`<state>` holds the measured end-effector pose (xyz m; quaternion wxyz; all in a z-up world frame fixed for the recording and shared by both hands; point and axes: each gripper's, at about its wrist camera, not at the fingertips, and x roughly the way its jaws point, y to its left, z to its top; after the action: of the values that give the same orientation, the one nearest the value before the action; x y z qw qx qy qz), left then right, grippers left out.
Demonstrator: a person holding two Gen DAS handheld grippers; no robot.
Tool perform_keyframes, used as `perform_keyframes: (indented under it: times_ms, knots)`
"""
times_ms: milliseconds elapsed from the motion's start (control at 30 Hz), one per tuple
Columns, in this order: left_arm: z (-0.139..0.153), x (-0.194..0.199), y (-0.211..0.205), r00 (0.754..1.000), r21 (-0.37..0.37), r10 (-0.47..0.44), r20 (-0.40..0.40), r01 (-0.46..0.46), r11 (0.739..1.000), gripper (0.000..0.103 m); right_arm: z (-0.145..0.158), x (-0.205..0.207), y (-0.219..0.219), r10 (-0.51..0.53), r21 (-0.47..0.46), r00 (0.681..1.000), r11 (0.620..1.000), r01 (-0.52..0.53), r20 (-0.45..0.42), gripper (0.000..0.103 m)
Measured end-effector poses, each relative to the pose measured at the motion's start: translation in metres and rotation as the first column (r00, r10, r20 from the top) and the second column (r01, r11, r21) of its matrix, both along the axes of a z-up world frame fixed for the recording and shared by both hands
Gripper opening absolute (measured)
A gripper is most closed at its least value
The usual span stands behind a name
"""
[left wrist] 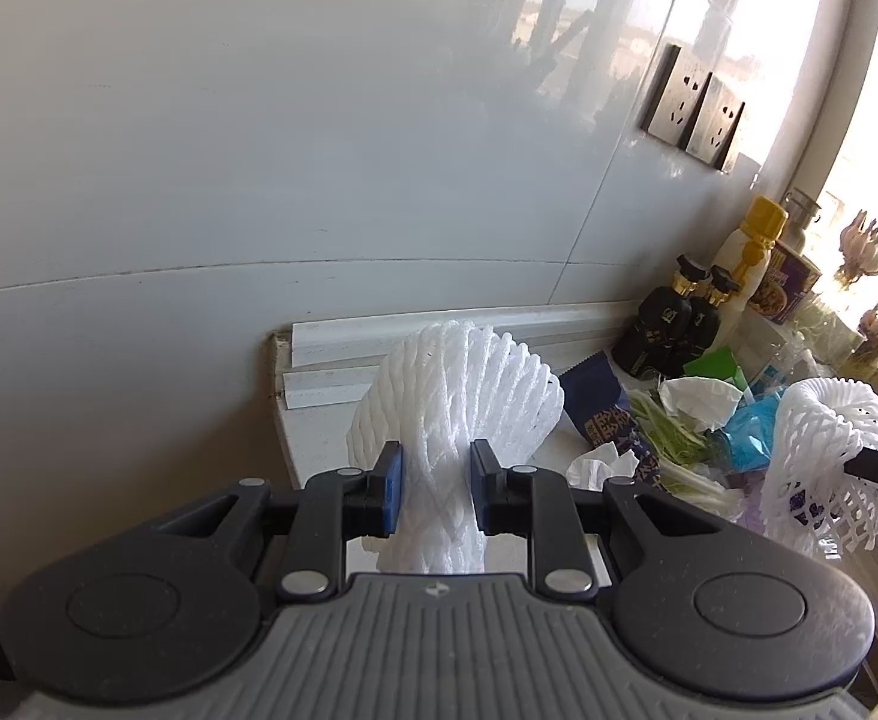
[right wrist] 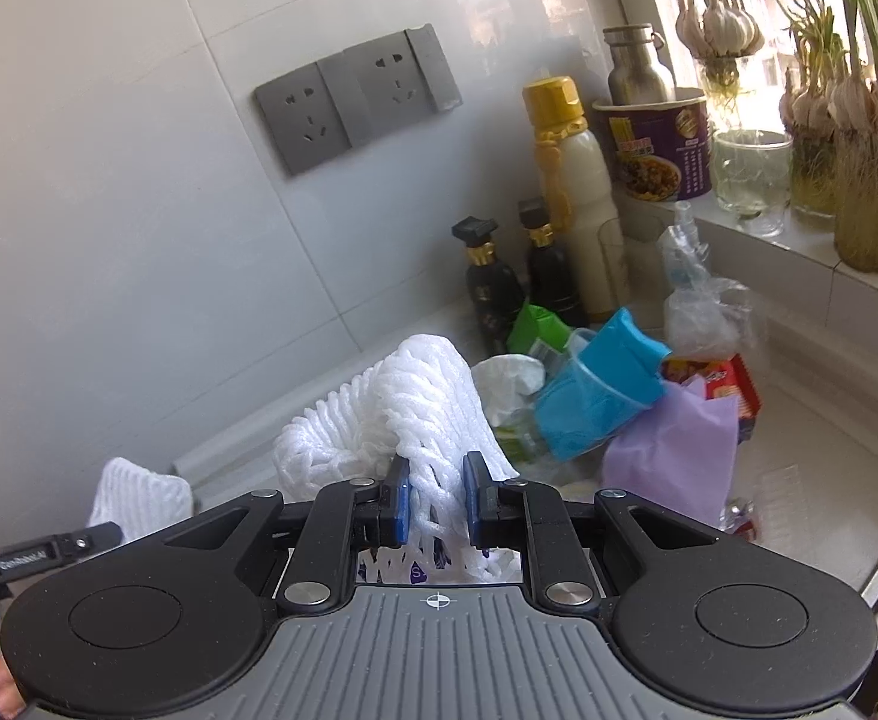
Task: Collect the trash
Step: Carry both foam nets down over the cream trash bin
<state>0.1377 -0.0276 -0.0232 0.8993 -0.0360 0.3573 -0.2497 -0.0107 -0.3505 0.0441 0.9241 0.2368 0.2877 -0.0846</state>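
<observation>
In your left wrist view, your left gripper [left wrist: 436,483] has its fingers pinched narrow on a white foam fruit net [left wrist: 457,396], lifted above the desk [left wrist: 319,438] near the tiled wall [left wrist: 259,150]. In your right wrist view, your right gripper [right wrist: 435,501] squeezes a second foam net [right wrist: 403,420], raised beside the trash pile [right wrist: 607,402] by the sauce bottles [right wrist: 490,282].

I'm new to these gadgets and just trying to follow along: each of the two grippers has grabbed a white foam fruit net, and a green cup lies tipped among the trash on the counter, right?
Nearly. The left gripper and right gripper do each pinch a white foam fruit net. But the tipped cup is blue, not green, as the right wrist view shows.
</observation>
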Motion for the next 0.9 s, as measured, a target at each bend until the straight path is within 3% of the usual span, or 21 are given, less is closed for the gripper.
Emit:
perform_keyframes:
  times_ms: [533, 900]
  knots:
    - [0.001, -0.018, 0.052, 0.997, 0.033, 0.076, -0.032, -0.075, 0.997, 0.021, 0.003, 0.011, 0.079, 0.186, 0.02, 0.982, 0.982, -0.187, 0.027, 0.017]
    - [-0.034, 0.002, 0.098, 0.984, 0.068, 0.13, -0.123, -0.122, 0.99, 0.021, -0.013, 0.043, 0.169, 0.355, 0.065, 0.935, 0.933, -0.354, -0.001, 0.017]
